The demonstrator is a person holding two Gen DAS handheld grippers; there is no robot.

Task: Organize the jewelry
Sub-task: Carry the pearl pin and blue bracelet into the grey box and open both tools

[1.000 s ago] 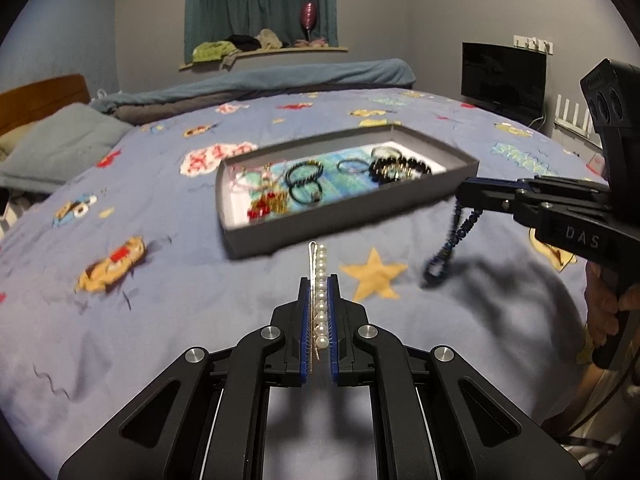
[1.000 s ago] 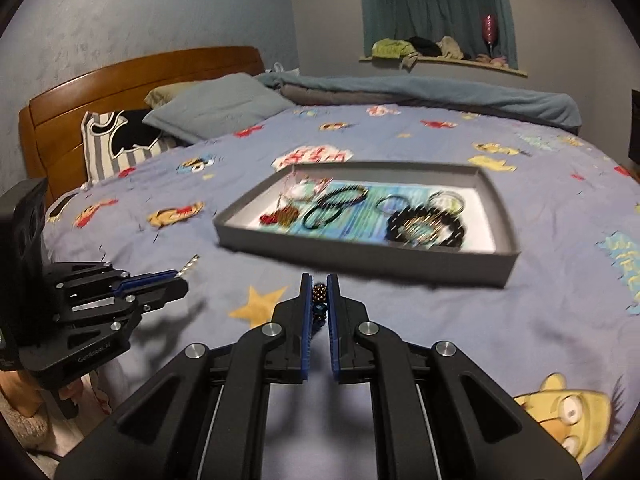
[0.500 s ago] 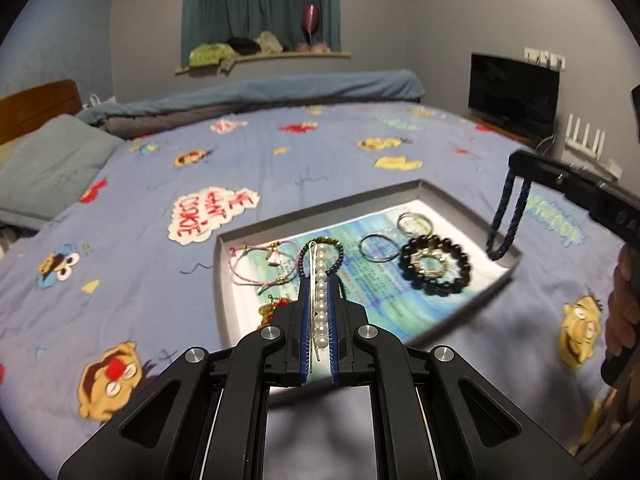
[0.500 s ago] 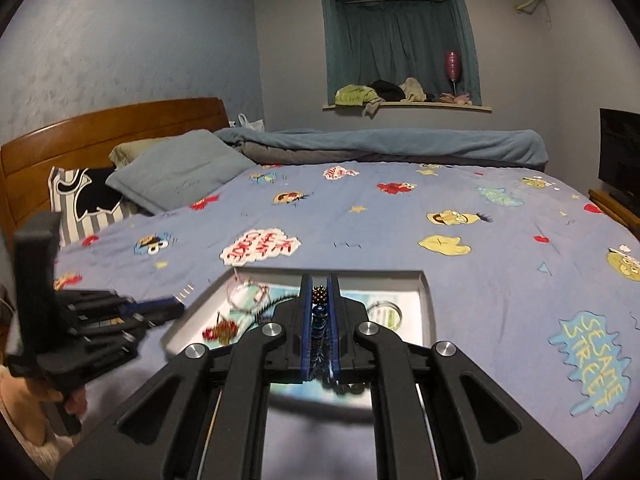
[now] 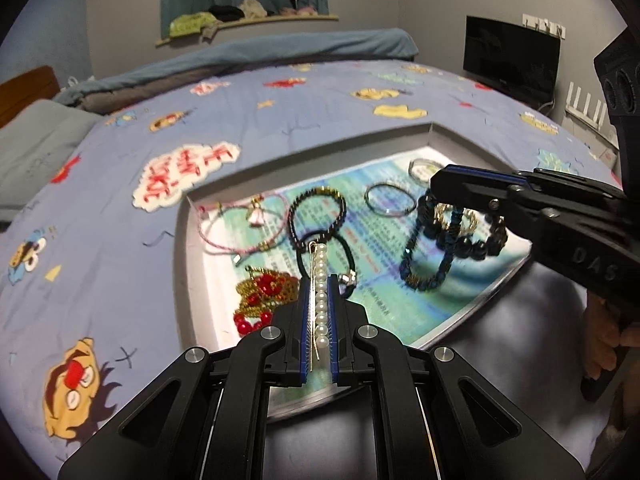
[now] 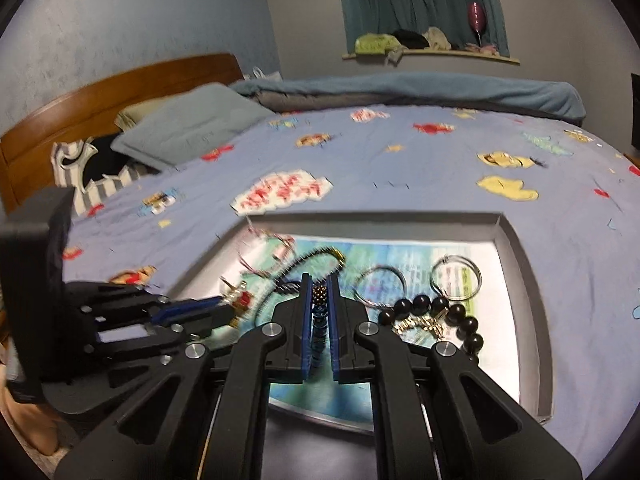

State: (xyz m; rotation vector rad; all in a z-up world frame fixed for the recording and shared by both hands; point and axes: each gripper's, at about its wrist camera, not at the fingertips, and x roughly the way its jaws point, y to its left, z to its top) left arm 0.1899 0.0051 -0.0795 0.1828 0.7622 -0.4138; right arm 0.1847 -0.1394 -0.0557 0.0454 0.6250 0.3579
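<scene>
While both hover over the grey jewelry tray (image 5: 182, 264), the left gripper (image 5: 319, 280) is clamped on a pearl hairpin (image 5: 320, 300) and the right gripper (image 6: 319, 292) pinches a dangling dark blue beaded bracelet (image 5: 426, 252).

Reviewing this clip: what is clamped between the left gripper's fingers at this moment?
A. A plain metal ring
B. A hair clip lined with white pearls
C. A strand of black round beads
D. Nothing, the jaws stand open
B: in the left wrist view the left gripper is shut on the pearl hair clip, its row of white pearls and gold pin sticking out over the tray.
</scene>
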